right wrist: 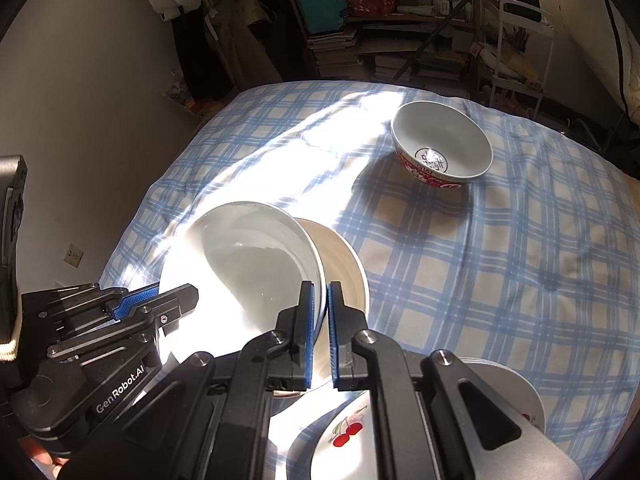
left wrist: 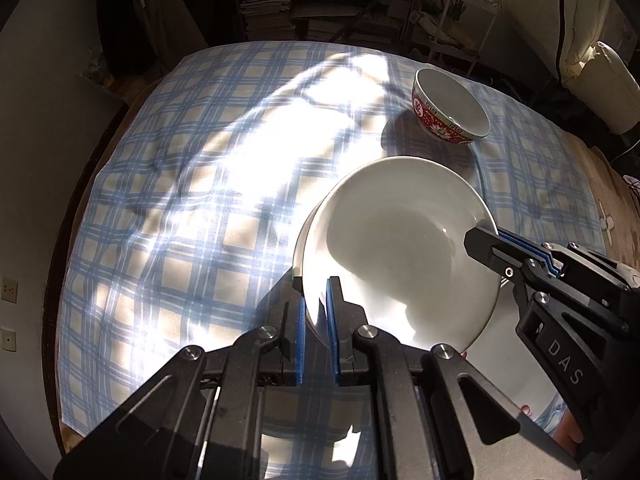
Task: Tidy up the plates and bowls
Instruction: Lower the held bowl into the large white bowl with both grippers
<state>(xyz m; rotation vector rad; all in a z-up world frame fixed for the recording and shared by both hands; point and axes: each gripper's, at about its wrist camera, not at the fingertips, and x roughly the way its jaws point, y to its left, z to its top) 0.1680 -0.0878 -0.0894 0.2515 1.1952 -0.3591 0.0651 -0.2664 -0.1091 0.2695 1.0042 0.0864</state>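
A white bowl [left wrist: 400, 248] is held above the checked tablecloth by both grippers. My left gripper [left wrist: 316, 308] is shut on its near rim. My right gripper [right wrist: 325, 312] is shut on its opposite rim; it shows from the side in the left wrist view [left wrist: 486, 236]. The white bowl [right wrist: 256, 256] appears to sit in a cream bowl [right wrist: 344, 260] beneath it. My left gripper shows at the left of the right wrist view [right wrist: 176, 300]. A red patterned bowl [left wrist: 450, 106] stands alone farther back on the table, also in the right wrist view [right wrist: 442, 146].
A stack of plates with a cherry pattern [right wrist: 352, 436] lies under my right gripper at the table's near edge. The blue checked cloth [left wrist: 192, 184] covers the table. Shelves of books [left wrist: 304, 4] and a white cart [right wrist: 520, 40] stand beyond the far edge.
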